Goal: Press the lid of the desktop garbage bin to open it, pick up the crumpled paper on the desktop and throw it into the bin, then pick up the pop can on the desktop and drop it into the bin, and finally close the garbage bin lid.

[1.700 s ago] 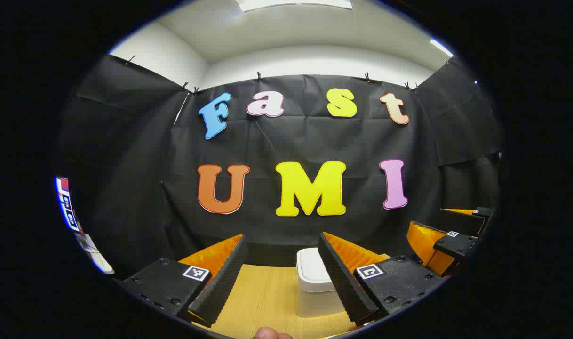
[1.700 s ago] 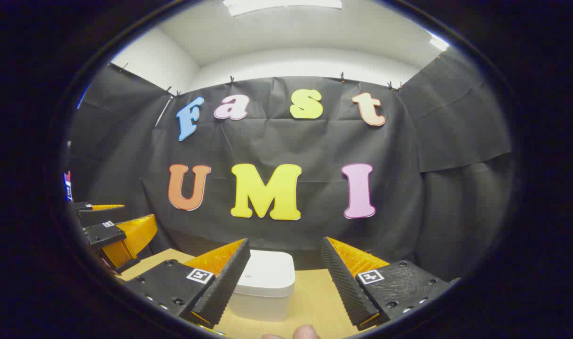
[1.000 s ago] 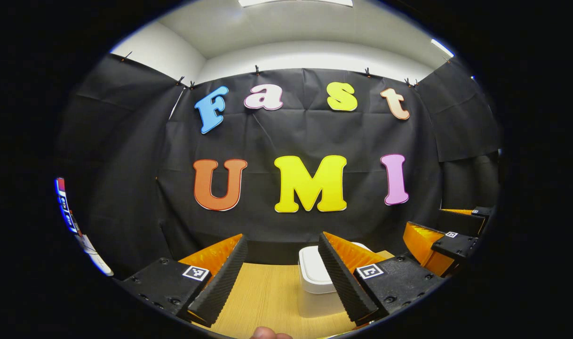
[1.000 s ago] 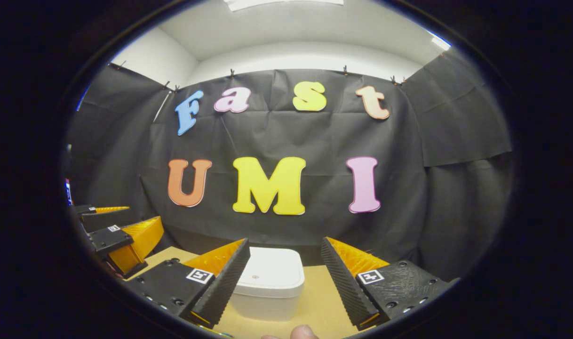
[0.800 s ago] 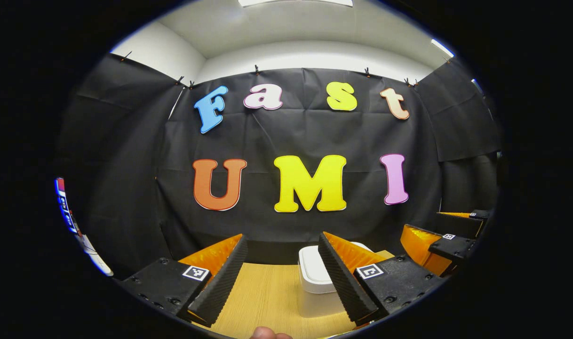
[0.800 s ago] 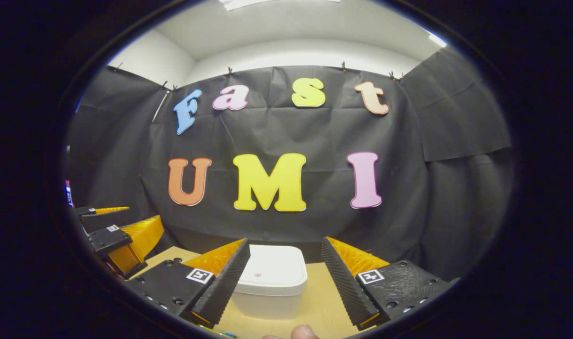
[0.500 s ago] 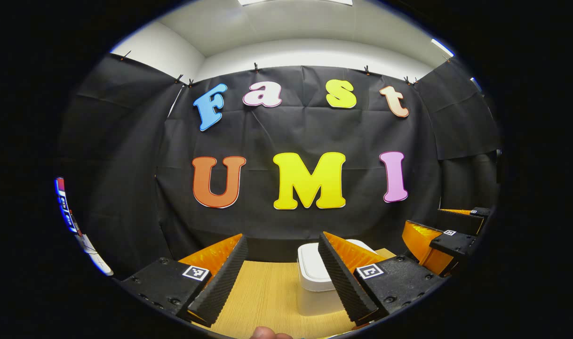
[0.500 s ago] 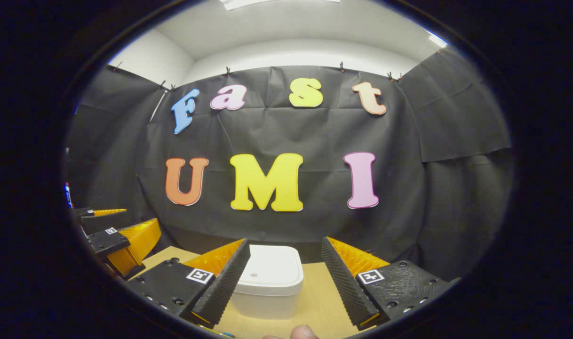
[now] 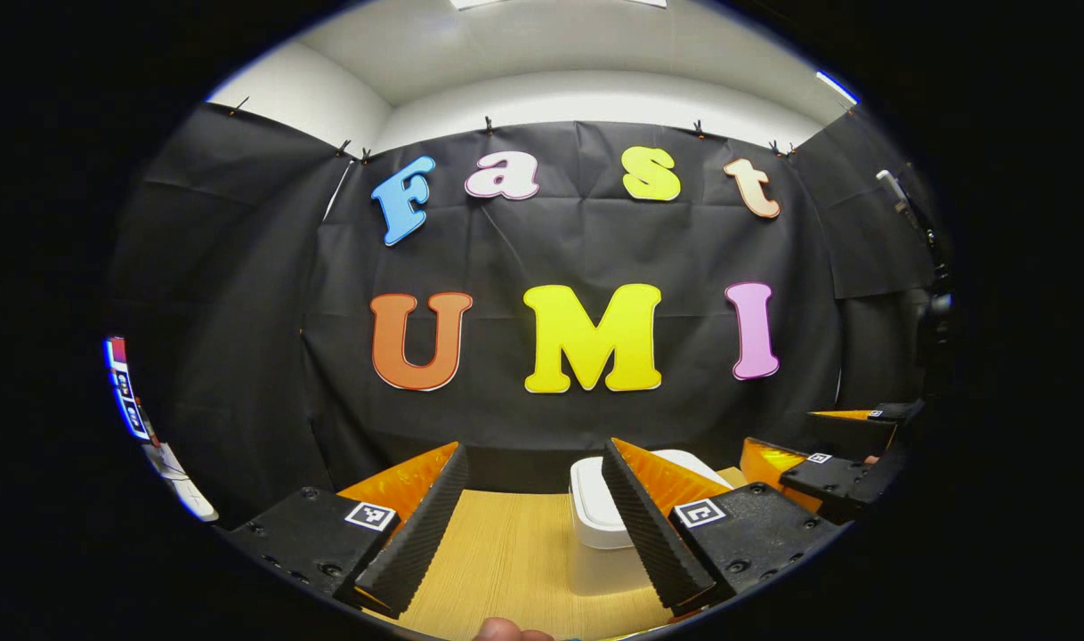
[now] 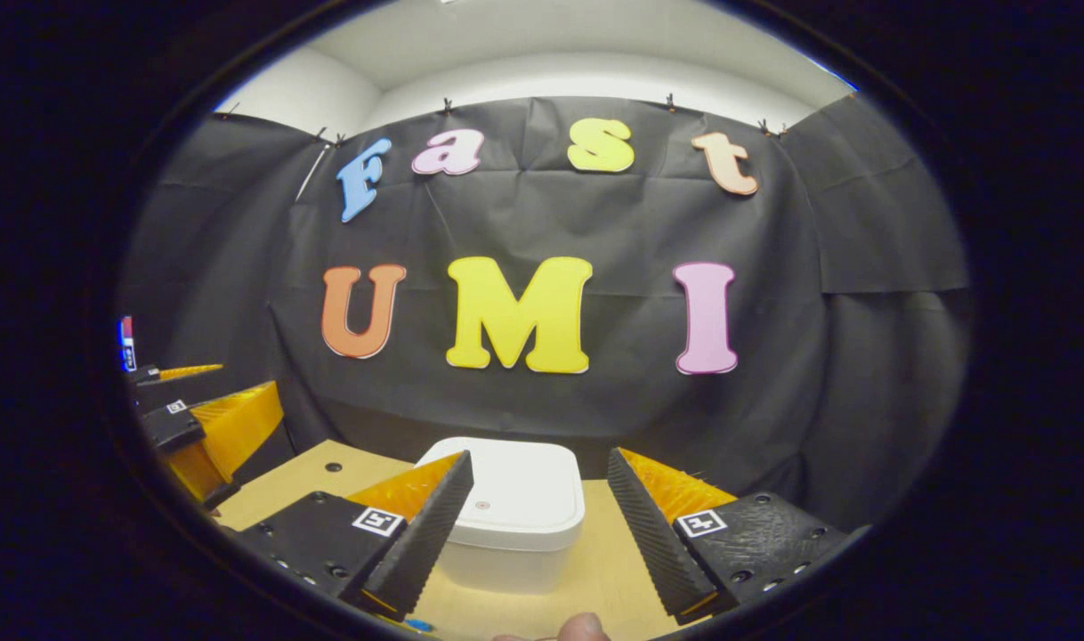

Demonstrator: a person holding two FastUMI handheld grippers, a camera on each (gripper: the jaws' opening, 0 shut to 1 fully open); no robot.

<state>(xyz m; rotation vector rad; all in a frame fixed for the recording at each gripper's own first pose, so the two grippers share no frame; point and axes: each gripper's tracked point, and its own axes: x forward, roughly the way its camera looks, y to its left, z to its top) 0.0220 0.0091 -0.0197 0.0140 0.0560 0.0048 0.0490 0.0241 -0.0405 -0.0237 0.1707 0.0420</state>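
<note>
Standing beyond the spread right tool [image 10: 535, 534], the bin [image 10: 506, 512] is closed.

Black cloth [image 9: 595, 249] hung as the booth's wall, clipped along its top edge and creased in folds. Above it ran a white wall [image 9: 595, 98] and a pale ceiling [image 9: 551, 44] with a light panel. Below stood a light wooden bench [image 9: 506, 570] with visible grain.
</note>
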